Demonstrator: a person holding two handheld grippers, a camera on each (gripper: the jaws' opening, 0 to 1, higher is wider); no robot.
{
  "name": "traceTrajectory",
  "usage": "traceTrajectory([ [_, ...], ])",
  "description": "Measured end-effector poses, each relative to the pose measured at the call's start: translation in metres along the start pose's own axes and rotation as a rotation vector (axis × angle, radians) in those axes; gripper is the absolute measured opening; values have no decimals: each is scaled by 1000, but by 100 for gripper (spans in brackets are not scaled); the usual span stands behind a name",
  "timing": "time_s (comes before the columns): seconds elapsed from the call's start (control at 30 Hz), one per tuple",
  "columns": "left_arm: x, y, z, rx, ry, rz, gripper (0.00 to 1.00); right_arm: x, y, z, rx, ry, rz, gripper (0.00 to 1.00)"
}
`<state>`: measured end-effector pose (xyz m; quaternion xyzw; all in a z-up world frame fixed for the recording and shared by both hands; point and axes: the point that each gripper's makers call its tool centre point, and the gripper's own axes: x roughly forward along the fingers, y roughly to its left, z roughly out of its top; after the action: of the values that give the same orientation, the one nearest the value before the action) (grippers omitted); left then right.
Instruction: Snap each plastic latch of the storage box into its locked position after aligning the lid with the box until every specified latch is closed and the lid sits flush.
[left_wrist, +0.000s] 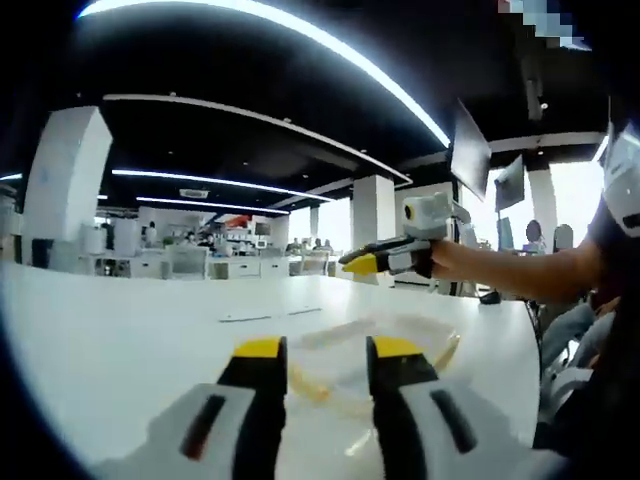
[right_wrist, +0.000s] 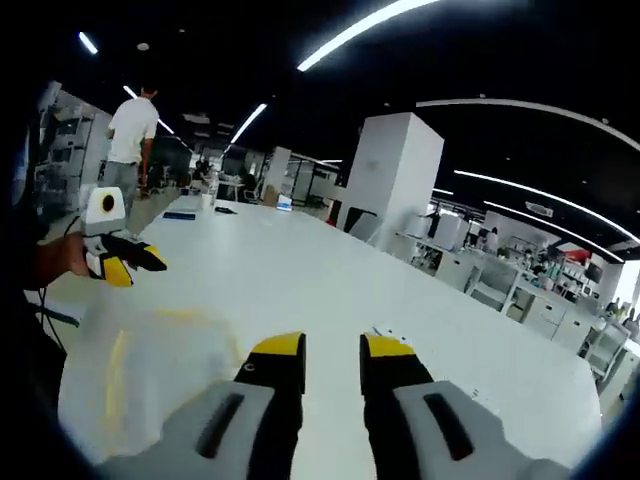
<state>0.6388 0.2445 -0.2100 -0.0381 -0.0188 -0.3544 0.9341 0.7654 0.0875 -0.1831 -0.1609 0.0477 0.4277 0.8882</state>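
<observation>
Over on the left, the left tool (left_wrist: 326, 352) hung above the white tabletop (left_wrist: 120, 330), its yellow-tipped jaws a narrow gap apart with nothing between them. Just beyond those tips lay the storage box (left_wrist: 400, 345), clear plastic with yellowish edges, blurred enough that I could not tell whether the lid was seated or any latch was down. Further right, the right tool (left_wrist: 362, 264) was held up in a hand (left_wrist: 440, 258), well above the box; from there its yellow tips looked close together, gripping nothing.

From the right gripper view the right tool (right_wrist: 332, 350) showed a small gap between its jaws, empty too, over bare tabletop (right_wrist: 300, 270). The box (right_wrist: 150, 350) sat low to the left, a pale blur with a yellow streak. The left tool (right_wrist: 135, 262) floated above it. A person (right_wrist: 130, 135) stood far back.

The risk, I reckoned: neither tool was on the box. Pressing a latch with only one tool could skid the light box across the smooth tabletop, or clamp a lid that was skewed, leaving it proud.
</observation>
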Motion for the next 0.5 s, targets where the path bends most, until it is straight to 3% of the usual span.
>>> traceTrajectory([
  [0.1, 0, 3, -1, 37, 11, -14, 44, -25, 1, 4, 28, -60, -89, 33],
  [0.33, 1, 11, -3, 105, 40, 5, 54, -65, -1, 1, 11, -95, -244, 40],
  [0.5, -1, 5, 1, 139, 25, -18, 61, -99, -6, 3, 76, -152, -343, 57],
])
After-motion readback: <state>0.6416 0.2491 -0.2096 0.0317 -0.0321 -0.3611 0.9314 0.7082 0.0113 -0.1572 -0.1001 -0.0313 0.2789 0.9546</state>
